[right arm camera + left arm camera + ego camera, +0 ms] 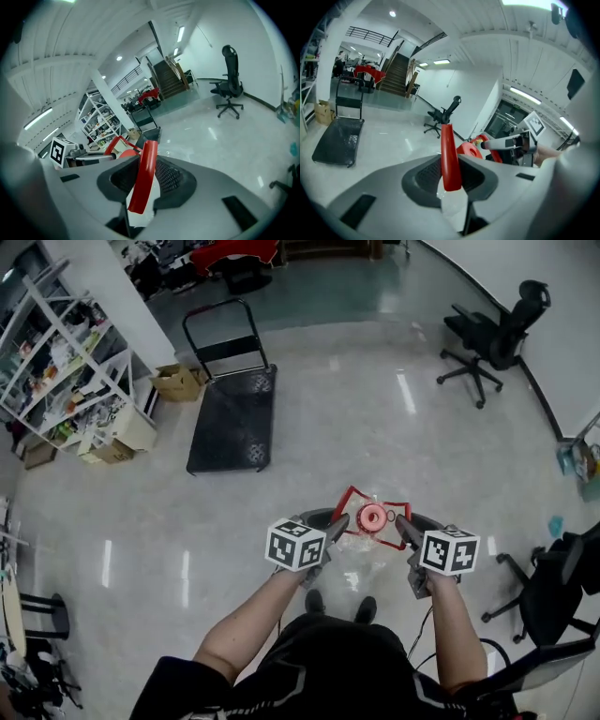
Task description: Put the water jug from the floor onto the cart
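Left gripper [339,521]: clamped on a red handle [447,154] of the water jug [361,557]. The left gripper view shows the strap standing upright between the jaws, with clear plastic just below it.

Right gripper [401,521]: likewise clenched on the jug's other red handle [144,176]. The strap is pinched between the jaws and leans slightly to one side.

The two grippers face each other across the jug, one on each side of its red cap [373,517]. Each marker cube shows in the other gripper's view.

Water jug: clear body, hanging from the two handles. It is held off the floor [394,418], in front of the person and over their shoes [315,600]. It is not on the cart.

Cart [234,418]: black flatbed with an upright black push bar [225,329] at its far end. Its deck is bare. It stands on the floor well apart from the jug, up and to the left in the head view.

A cardboard box [178,382] sits just beside the cart's far left corner. White shelving [66,362] packed with items runs along the floor's left edge.

A black office chair [492,338] stands toward the far right wall. Another dark chair [553,596] is near the person's right side.
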Motion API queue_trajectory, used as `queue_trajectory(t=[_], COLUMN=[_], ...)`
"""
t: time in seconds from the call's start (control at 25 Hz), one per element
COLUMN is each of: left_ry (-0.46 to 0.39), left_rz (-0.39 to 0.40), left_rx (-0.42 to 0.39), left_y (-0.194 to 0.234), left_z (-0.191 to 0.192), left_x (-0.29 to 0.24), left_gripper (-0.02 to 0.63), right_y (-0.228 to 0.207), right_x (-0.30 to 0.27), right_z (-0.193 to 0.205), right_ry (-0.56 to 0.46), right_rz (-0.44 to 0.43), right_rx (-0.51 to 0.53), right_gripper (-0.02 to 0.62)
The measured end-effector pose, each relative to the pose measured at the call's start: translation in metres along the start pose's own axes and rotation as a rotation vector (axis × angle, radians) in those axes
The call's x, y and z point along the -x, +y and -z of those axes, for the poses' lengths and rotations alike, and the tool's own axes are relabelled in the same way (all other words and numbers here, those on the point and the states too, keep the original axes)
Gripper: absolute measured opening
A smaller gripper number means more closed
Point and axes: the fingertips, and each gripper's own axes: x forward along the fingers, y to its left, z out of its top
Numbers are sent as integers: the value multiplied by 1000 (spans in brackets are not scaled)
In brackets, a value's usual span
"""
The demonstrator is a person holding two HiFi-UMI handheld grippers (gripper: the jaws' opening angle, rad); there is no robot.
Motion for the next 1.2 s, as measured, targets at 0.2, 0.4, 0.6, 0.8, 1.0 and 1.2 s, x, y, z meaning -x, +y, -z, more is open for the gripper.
queue_trajectory(t=[0.2,0.4,0.6,0.8,1.0,1.2], left_ry=[-102,-149,-184,-228,-237,-261], left_rz=[-22,-54,-91,-139,-184,-188], left_rx=[-42,-51,-38,14,33,51], left_y=[-4,-5,-6,4,27,67], left_z=[-56,-80,-91,-92,-98,-115], left_x=[26,39,43,52,57,62], left_gripper=[78,80,80,81,81,83], right_y=[28,43,46,55,68,85], right_x=[6,6,3,-8,-33,-74], right_z=[-60,-82,-95,-100,-114,-136], right_ry=[-72,-83,-81,-56,-32,-9], right_rz=[-44,-76,-123,-174,-225,-234], right_rx=[79,123,143,231,249,276], right_gripper=[103,103,103,103,103,103])
